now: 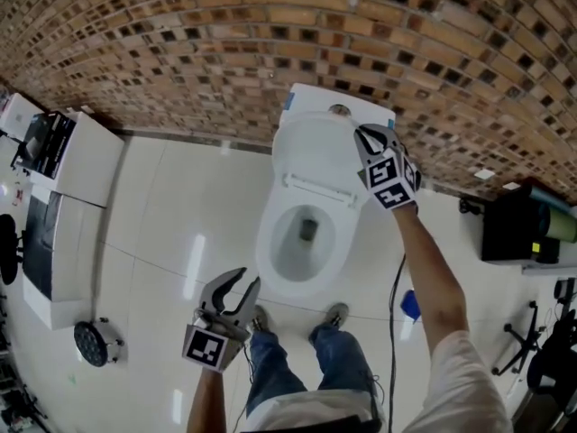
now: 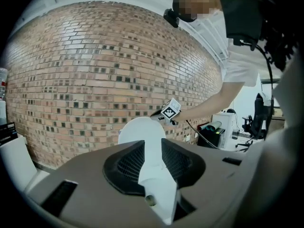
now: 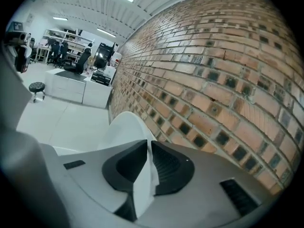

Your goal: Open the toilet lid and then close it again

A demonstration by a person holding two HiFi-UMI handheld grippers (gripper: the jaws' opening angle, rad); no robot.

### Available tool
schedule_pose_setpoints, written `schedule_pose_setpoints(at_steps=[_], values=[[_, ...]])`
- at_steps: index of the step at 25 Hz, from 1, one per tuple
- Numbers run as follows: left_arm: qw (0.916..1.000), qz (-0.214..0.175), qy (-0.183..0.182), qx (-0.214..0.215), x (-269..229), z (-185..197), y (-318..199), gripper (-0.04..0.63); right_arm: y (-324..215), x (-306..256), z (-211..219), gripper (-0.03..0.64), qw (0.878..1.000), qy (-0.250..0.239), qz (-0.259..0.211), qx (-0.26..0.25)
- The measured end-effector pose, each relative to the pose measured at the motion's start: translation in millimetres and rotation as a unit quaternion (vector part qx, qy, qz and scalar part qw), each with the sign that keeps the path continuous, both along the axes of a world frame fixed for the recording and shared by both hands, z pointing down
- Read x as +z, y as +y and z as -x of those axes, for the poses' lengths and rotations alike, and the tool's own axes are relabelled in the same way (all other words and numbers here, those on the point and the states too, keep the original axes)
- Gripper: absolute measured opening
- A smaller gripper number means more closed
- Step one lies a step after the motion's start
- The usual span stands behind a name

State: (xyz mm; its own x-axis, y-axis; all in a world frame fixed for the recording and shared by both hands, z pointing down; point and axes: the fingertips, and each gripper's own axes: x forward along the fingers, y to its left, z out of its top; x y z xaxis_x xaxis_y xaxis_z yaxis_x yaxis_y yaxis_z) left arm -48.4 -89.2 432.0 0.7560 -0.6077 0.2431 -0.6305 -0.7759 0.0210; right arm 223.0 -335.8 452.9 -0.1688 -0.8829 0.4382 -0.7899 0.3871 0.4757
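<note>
You hold two claws: left claw (image 1: 248, 280), right claw (image 1: 371, 133). Ahead of you: one toilet (image 1: 269, 269), one lid (image 1: 315, 147). Below: two shoes (image 1: 260, 318).

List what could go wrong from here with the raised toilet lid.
1. The right tongs pinch only the thin top edge of the upright toilet lid; a slip could let it slam onto the bowl.
2. The cistern and brick wall sit right behind the lid, so the tongs could knock them.
</note>
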Motion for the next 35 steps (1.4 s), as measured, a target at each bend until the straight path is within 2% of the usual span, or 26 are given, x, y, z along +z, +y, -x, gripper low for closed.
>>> schedule_pose_setpoints(at_steps=[5, 10, 13, 16, 20, 27, 30, 35], values=[[0.9999, -0.007, 0.015, 0.005, -30.2, 5.5, -11.5, 0.107, 33.8, -47.1, 11.8, 0.034, 0.999, -0.048, -0.023, -0.003], [0.9975, -0.031, 0.06, 0.02, -86.8, 11.2, -20.9, 0.107, 112.2, -116.9, 36.8, 0.034, 0.996, -0.082, -0.044, -0.007], [0.9945, -0.053, 0.077, 0.047, -122.7, 11.1, -22.9, 0.107, 166.6, -157.4, 56.4, 0.034, 0.991, -0.12, -0.057, -0.001], [0.9901, -0.063, 0.081, 0.096, -147.6, 5.8, -11.2, 0.107, 221.4, -180.7, 78.1, 0.034, 0.987, -0.148, -0.062, 0.006], [0.981, -0.072, 0.085, 0.159, -169.5, -2.6, 8.5, 0.107, 275.9, -197.2, 108.3, 0.034, 0.981, -0.179, -0.077, 0.014], [0.9654, -0.074, 0.083, 0.236, -186.2, -9.7, 48.9, 0.107, 335.6, -198.0, 163.4, 0.034, 0.965, -0.242, -0.099, 0.009], [0.9606, -0.075, 0.079, 0.256, -185.2, -9.7, 64.0, 0.107, 355.9, -189.1, 175.2, 0.034, 0.965, -0.246, -0.095, 0.016], [0.9584, -0.064, 0.067, 0.27, -184.2, -7.7, 78.1, 0.107, 368.7, -187.7, 179.5, 0.034, 0.968, -0.232, -0.096, 0.021]])
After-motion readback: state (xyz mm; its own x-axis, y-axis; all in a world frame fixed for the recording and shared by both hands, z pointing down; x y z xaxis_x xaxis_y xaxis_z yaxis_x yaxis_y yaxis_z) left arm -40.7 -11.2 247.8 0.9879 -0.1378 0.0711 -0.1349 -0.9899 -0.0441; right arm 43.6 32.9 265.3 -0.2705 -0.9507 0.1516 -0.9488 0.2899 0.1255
